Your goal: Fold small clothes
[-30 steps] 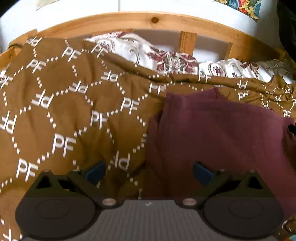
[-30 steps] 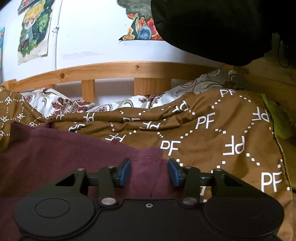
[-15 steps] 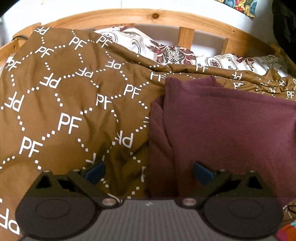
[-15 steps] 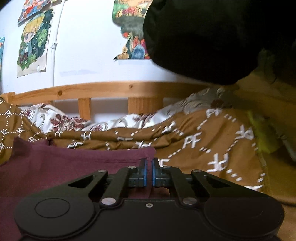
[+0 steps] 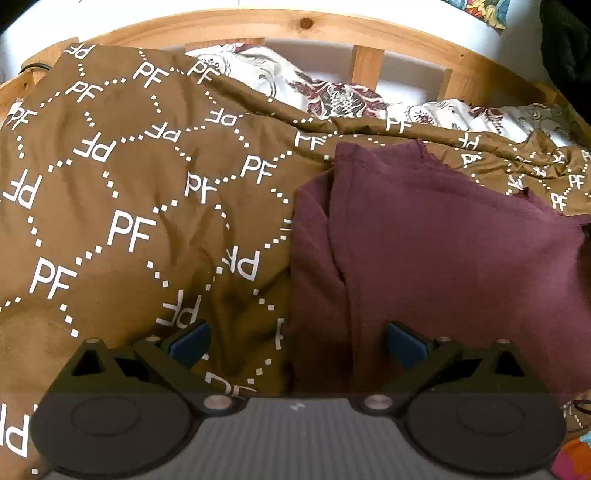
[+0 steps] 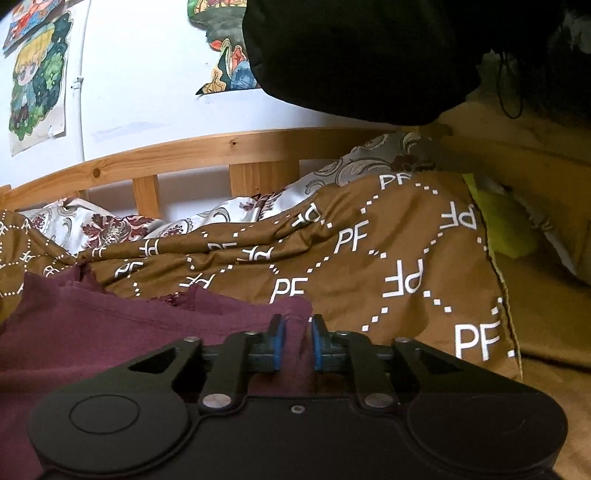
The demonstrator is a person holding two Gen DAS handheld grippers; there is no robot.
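A maroon garment [image 5: 443, 258] lies spread on a brown blanket [image 5: 129, 184] printed with white "PF" letters. Its left side is bunched into lengthwise folds. My left gripper [image 5: 297, 341] hangs open and wide over that left edge, with one finger above the blanket and the other above the cloth. In the right wrist view, the garment's [image 6: 110, 332] right corner sits between the blue pads of my right gripper [image 6: 295, 343]. Those jaws stand a narrow gap apart and are opening, with the cloth slack between them.
A wooden headboard [image 5: 258, 26] and a floral pillow [image 5: 332, 96] lie beyond the blanket. A large black cloth [image 6: 369, 55] hangs at the upper right. A yellow-green item [image 6: 506, 225] sits past the blanket's right edge, and posters [image 6: 37, 74] are on the wall.
My right gripper's jaws closed on the garment's right corner, then parted slightly, and the gripper rose a little. The left gripper stayed open over the left edge.
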